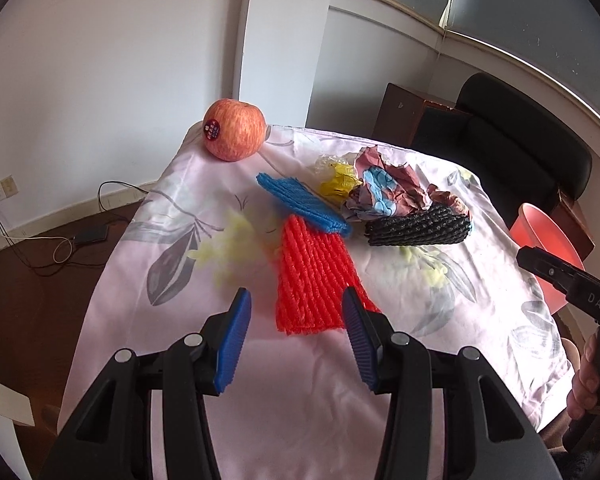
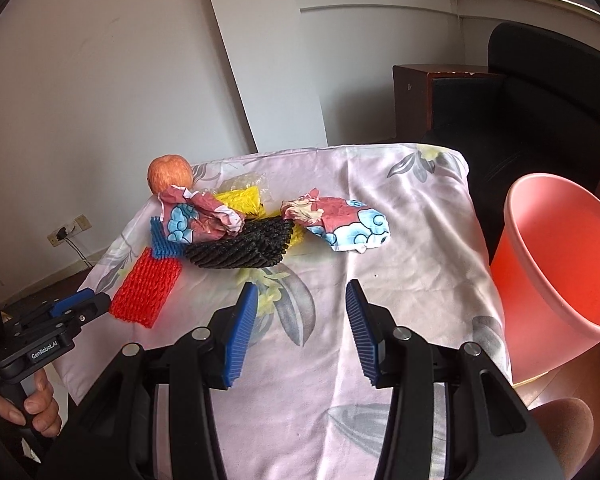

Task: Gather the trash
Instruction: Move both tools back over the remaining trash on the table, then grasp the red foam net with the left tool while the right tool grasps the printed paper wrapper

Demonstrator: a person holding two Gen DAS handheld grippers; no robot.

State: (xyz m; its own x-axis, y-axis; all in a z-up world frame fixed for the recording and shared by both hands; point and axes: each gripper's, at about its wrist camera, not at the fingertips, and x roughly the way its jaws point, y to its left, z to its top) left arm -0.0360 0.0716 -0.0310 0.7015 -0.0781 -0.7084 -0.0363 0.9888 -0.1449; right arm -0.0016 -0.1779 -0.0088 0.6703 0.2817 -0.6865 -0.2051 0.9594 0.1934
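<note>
From the left wrist, the bench (image 1: 112,320) wears a pale floral cloth whose left edge drops straight to dark floor with cables, and whose far edge meets a white wall and pillar; an apple (image 1: 234,129) sits right at the far left corner. The trash lies mid-cloth: a red foam net (image 1: 316,276) nearest, a blue foam net (image 1: 302,202) overlapping its far end, a black foam net (image 1: 418,226) to the right, and crumpled printed paper (image 1: 396,192) with a yellow wrapper (image 1: 338,182) behind. Bare cloth lies open to the left and near side. The left hand-held gripper (image 1: 296,320) tilts down over the near end of the red net, jaws spread wide with nothing pinched. From the right wrist, the cloth's right edge falls beside a pink bin (image 2: 556,264) standing just off the bench, its mouth open toward the camera; a black chair (image 2: 540,92) stands beyond. A broad bare stretch lies before the right hand-held gripper (image 2: 302,320), which angles down, jaws apart and empty, while the black net and a second printed paper wad (image 2: 340,224) sit further ahead
</note>
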